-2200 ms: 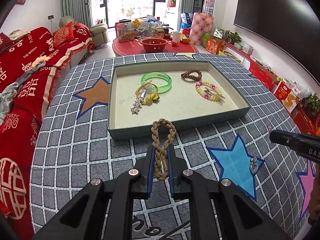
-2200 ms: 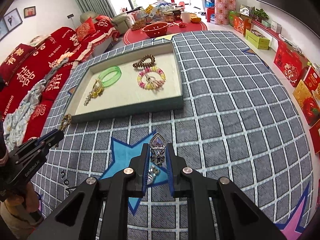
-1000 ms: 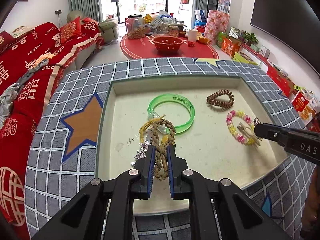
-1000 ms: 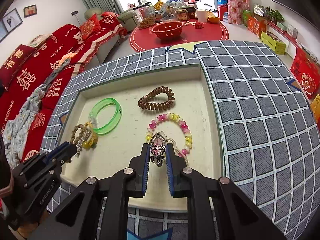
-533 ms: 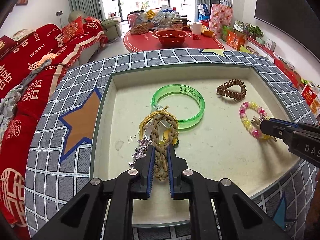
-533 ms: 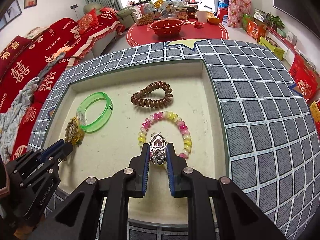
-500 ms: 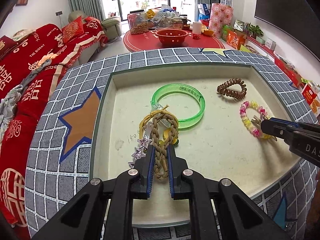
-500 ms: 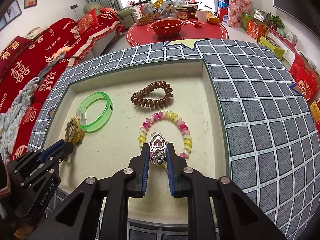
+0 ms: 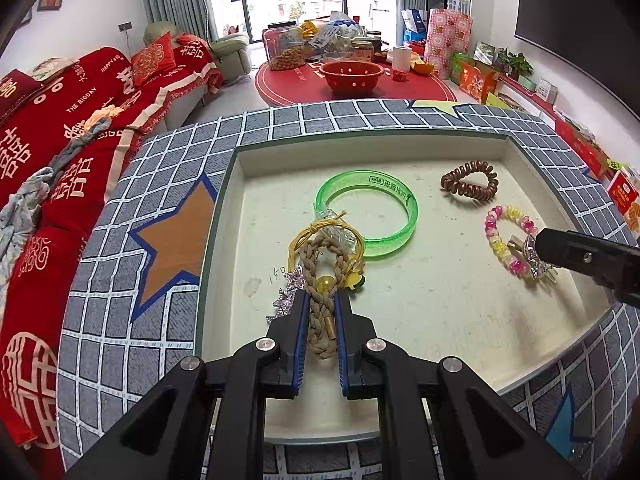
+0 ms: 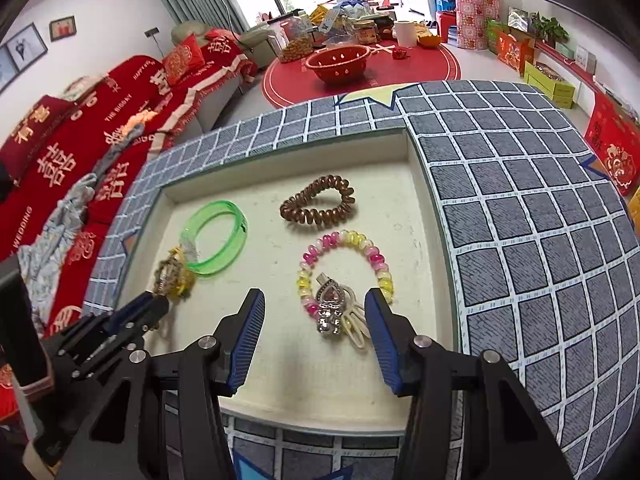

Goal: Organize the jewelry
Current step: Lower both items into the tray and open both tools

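Released since half a second ago, the heart pendant (image 10: pixel 330 309) is now seen lying on the tray (image 10: pixel 424 184) floor between the spread fingers of the right gripper (image 10: pixel 315 334), overlapping the lower edge of the beaded bracelet (image 10: pixel 346 270) at frame centre. At lower left of the right wrist view, the left gripper (image 10: pixel 154 300) is shown only from the side. Its clamped hold on the braided rope bracelet (image 9: pixel 320 280) is made plain by the left wrist view, at lower centre, over a yellow cord charm (image 9: pixel 352 272). Further right there, the green bangle (image 9: pixel 367 213) and brown coil hair tie (image 9: pixel 469 181) are seen, and the right gripper's tip at the right edge
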The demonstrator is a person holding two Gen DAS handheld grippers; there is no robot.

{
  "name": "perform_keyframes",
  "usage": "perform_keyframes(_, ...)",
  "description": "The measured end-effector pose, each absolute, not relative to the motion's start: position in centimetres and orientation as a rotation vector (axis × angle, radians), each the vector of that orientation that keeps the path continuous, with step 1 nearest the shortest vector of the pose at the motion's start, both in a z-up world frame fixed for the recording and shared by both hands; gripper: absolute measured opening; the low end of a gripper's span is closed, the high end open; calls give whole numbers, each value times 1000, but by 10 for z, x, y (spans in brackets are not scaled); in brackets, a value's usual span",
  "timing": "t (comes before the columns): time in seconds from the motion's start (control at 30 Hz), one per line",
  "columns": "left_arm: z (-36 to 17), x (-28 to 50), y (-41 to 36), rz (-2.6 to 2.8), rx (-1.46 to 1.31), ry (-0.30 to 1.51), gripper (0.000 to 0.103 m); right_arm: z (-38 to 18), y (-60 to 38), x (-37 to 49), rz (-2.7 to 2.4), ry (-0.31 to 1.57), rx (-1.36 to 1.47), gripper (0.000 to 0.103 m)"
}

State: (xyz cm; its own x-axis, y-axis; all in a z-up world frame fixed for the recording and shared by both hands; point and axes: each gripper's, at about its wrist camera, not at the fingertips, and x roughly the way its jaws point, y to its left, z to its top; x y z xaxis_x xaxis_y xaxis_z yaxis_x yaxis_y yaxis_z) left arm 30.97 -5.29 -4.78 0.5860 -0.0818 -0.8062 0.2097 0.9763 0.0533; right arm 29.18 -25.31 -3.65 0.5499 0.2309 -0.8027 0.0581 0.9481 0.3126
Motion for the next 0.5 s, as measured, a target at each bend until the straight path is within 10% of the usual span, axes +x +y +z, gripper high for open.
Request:
perform_keyframes(0.37, -26, 299, -55, -186, 162, 882, 30, -16, -259, 272, 130, 956, 394, 77)
perform_keyframes(0.47, -19, 291, -53, -165, 161, 847, 103, -12, -262, 265, 135, 949, 416, 77)
perform_keyframes(0.5, -14, 286, -52, -157, 157, 814, 103, -11, -263, 263, 136, 946, 420, 77)
